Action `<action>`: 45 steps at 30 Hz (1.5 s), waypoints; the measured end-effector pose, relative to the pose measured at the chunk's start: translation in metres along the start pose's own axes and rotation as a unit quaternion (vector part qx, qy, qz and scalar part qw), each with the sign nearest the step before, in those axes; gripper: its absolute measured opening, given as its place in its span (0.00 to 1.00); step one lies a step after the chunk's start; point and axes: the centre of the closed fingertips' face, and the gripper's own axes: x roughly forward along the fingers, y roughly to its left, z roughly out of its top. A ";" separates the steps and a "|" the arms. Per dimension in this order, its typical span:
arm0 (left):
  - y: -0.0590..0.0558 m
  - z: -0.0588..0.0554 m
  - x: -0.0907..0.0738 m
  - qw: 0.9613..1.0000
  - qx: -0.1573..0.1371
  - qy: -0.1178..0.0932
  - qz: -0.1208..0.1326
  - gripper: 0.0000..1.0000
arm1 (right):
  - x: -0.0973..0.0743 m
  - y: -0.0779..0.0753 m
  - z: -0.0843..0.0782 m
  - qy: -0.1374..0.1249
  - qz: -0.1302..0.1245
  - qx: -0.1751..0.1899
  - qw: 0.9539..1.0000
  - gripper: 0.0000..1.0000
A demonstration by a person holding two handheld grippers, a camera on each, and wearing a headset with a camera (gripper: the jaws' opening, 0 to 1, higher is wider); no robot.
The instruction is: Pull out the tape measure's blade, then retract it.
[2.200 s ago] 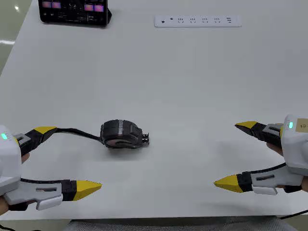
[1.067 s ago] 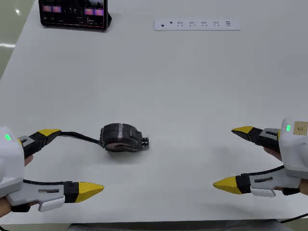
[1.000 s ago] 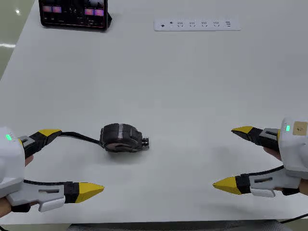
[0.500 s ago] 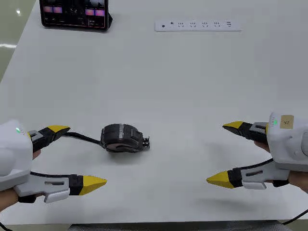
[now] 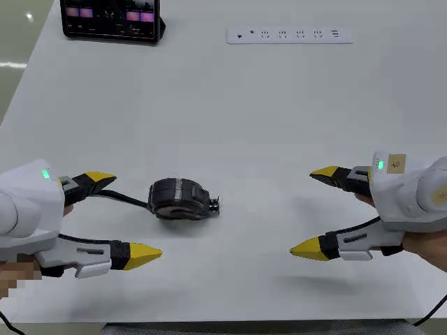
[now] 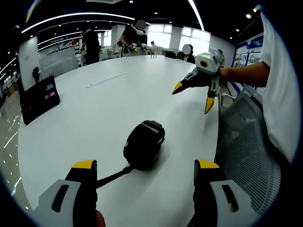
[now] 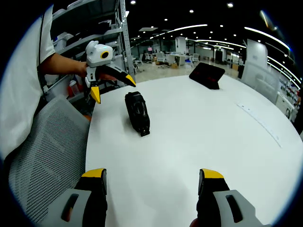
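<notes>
A black tape measure (image 5: pixel 178 199) lies on the white table (image 5: pixel 244 125), blade drawn in, its hook end (image 5: pixel 214 204) pointing right. Its black strap (image 5: pixel 122 199) trails left, under the upper finger of my left gripper (image 5: pixel 129 215). That gripper is open, just left of the case and not touching it. In the left gripper view the tape measure (image 6: pixel 144 142) sits just beyond the yellow tips of the left gripper (image 6: pixel 146 165). My right gripper (image 5: pixel 307 209) is open, well to the right, with nothing in it. In the right gripper view the tape measure (image 7: pixel 137 112) lies well ahead of the right gripper (image 7: pixel 151 172).
A white power strip (image 5: pixel 289 34) and a dark tablet (image 5: pixel 112 17) with a lit screen stand at the table's far side. The table's front edge runs close below both grippers. A grey mesh chair (image 7: pixel 42 161) is by that edge. People stand in the background.
Both grippers have moved inward toward the tape measure, the left one close to its case. Both stay open. The tape measure has not moved.
</notes>
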 end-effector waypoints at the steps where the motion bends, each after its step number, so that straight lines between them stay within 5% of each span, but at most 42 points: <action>1: 0.000 0.001 0.001 1.000 0.002 0.000 -0.001 0.81 | 0.001 0.000 0.000 0.001 0.001 -0.002 1.000 0.78; 24: 0.009 0.007 0.028 0.997 0.061 0.029 -0.025 0.72 | 0.031 0.004 0.010 0.007 0.038 -0.028 0.999 0.75; 45: 0.012 -0.002 0.045 0.989 0.114 0.074 -0.056 0.40 | 0.048 0.003 0.018 0.004 0.052 -0.034 0.998 0.74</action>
